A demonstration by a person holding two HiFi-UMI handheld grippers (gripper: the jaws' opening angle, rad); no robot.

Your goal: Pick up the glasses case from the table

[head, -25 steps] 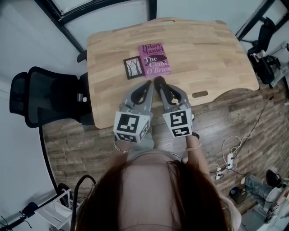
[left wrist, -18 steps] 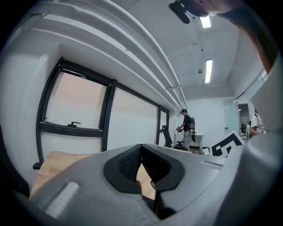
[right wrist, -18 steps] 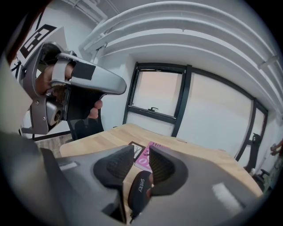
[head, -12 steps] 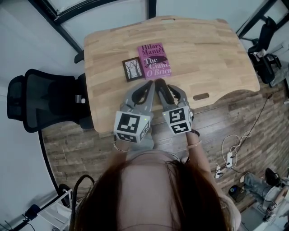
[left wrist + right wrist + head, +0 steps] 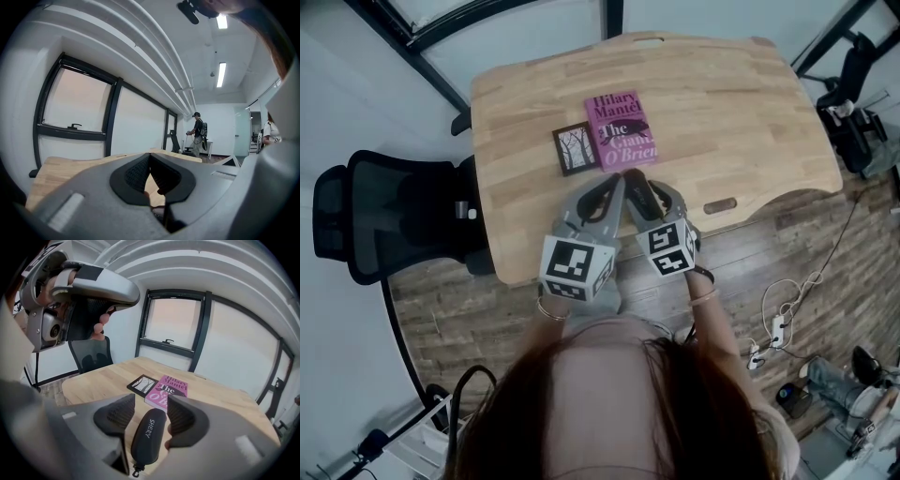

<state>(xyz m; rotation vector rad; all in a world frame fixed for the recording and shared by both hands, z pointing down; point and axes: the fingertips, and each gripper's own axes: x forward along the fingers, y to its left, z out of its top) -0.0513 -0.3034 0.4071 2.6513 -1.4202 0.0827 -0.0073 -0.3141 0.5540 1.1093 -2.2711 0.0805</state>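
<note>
While right tongs (image 5: 151, 399) widen: glasses case (image 5: 147, 434) lies between jaws, ungripped.
Left tongs (image 5: 150, 156): closed, empty.
Grip: centre case, then squeeze.

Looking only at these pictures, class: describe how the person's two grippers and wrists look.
The left gripper and right gripper are grey shells with black ribbed pads; each carries a white cube of black square markers. Thin bangles circle both wrists. The right's jaws are opening, a glasses case between them.
</note>
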